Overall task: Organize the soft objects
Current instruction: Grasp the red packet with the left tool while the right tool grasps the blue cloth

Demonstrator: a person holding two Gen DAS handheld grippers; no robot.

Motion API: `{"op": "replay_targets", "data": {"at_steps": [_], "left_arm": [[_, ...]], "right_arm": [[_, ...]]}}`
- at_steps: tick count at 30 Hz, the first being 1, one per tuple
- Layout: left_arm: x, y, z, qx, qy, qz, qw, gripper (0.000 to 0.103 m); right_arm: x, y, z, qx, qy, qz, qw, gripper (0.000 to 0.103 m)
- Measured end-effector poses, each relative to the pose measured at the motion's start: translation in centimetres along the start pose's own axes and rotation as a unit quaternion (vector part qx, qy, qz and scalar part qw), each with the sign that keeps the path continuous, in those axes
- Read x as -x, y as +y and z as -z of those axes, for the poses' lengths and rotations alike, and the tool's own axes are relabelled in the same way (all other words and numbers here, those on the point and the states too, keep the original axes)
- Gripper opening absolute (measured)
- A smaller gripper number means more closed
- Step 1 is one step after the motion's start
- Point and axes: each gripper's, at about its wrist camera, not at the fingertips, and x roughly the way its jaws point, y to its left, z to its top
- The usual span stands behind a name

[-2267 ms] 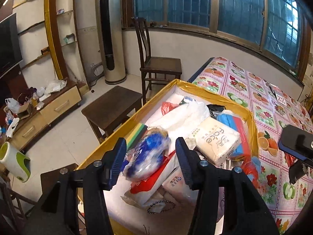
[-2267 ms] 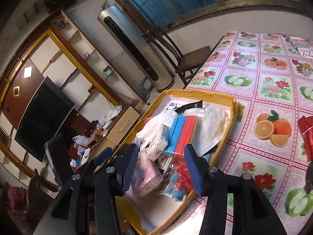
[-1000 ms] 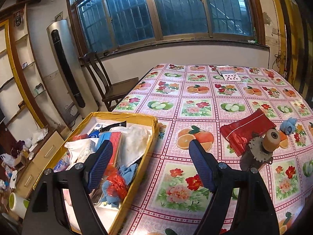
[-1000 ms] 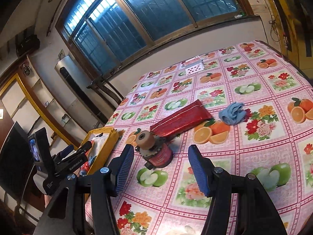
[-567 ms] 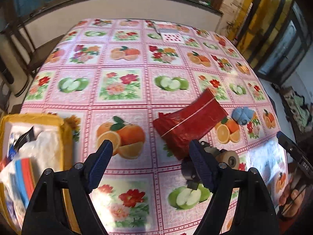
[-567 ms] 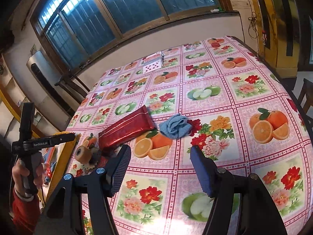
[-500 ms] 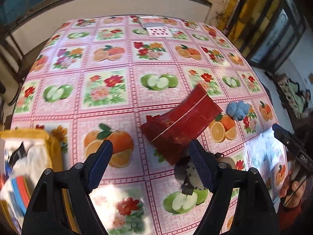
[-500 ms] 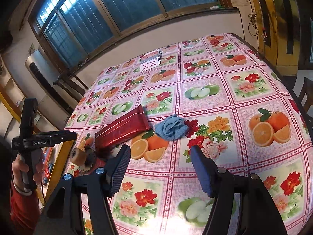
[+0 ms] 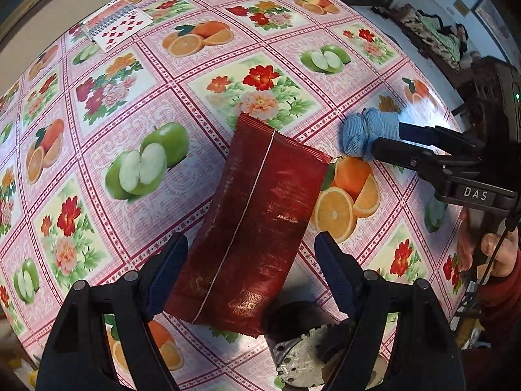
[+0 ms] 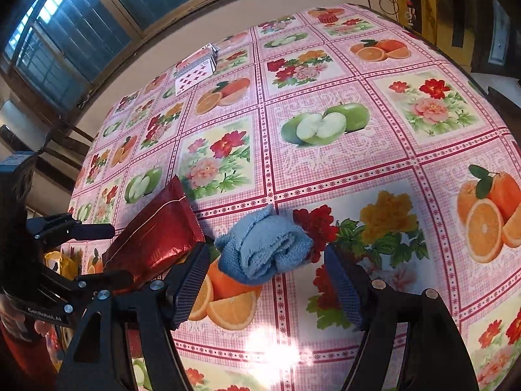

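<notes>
Fruit and flower squares in pink cover the oilcloth on the table [image 9: 136, 120], which fills both wrist views; blue-paned windows [image 10: 97, 9] run along the far wall in the right wrist view. Near the far left edge of the table lies a small spread of playing cards [image 9: 119, 27].

From the left wrist camera, the left gripper [image 9: 250, 273] hovers over a dark red foil pouch [image 9: 260, 221] lying flat on the table, its fingers spread wide on either side of the pouch's near end and not touching it. Just near of the pouch, partly hidden by the right-hand finger, sits a dark object with a toothed metal disc [image 9: 302, 358]; what it is cannot be told.

To the right of the pouch lies a crumpled blue cloth [image 10: 263, 247], close to the pouch's far corner. The right gripper [image 10: 267, 288] has its fingers apart, one on each side of the cloth's near edge, with a gap showing on both sides. A hand [image 9: 495, 254] in a red sleeve holds that gripper's handle.
</notes>
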Motion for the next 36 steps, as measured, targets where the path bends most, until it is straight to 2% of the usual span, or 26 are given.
{"op": "replay_targets", "data": {"at_steps": [6,7,9,10,12,15,17,18,19,22,25,28,32,36], "left_arm": [[-2.2,-0.6,-0.4,-0.041,0.034,-0.014,0.9985,0.080],[-2.7,-0.7,-0.5,-0.046,0.040,-0.016,0.9980,0.080],[-3.4,-1.3,-0.7,-0.060,0.035,-0.034,0.9970,0.085],[-3.6,-1.7,-0.7,-0.071,0.033,-0.046,0.9959,0.087],[-3.7,-2.1,-0.8,-0.074,0.027,-0.047,0.9958,0.088],[-3.7,-1.6,-1.0,-0.055,0.011,-0.049,0.9972,0.086],[-3.2,-1.2,-0.6,-0.048,-0.001,-0.050,0.9976,0.074],[-2.9,-0.9,-0.4,-0.044,-0.006,-0.053,0.9976,0.063],[-2.7,-0.4,-0.2,-0.033,-0.007,-0.049,0.9982,0.062],[-2.2,0.9,0.7,0.006,-0.015,-0.057,0.9982,0.058],[-1.4,2.1,2.1,0.039,-0.026,-0.078,0.9959,0.053],[0.3,3.3,3.8,0.078,-0.046,-0.080,0.9926,0.052],[4.4,4.9,6.8,0.120,-0.080,-0.077,0.9865,0.052],[9.1,5.7,10.6,0.162,-0.111,-0.086,0.9767,0.052]], "right_arm": [[-1.0,1.3,-0.1,0.045,-0.022,0.027,0.998,0.073],[-1.1,1.4,-0.1,0.049,-0.027,0.033,0.998,0.070],[-1.1,1.5,-0.1,0.055,-0.034,0.037,0.997,0.053],[-1.1,1.3,-0.2,0.052,-0.034,0.031,0.998,0.053],[-1.0,1.0,-0.2,0.052,-0.034,0.024,0.998,0.049],[-0.7,0.4,0.0,0.043,-0.032,0.004,0.999,0.047],[-0.3,-0.4,0.2,0.022,-0.027,-0.027,0.999,0.046],[-0.1,-0.8,0.4,0.012,-0.025,-0.041,0.999,0.046],[0.1,-1.0,0.6,0.006,-0.024,-0.051,0.998,0.046],[1.3,-0.6,1.3,0.007,-0.033,-0.057,0.998,0.046],[2.8,0.0,1.8,0.010,-0.042,-0.066,0.997,0.046],[4.8,1.1,2.0,0.015,-0.055,-0.080,0.995,0.046],[8.0,4.3,2.4,0.045,-0.074,-0.099,0.991,0.046],[10.5,9.3,3.4,0.084,-0.079,-0.142,0.983,0.046]]}}
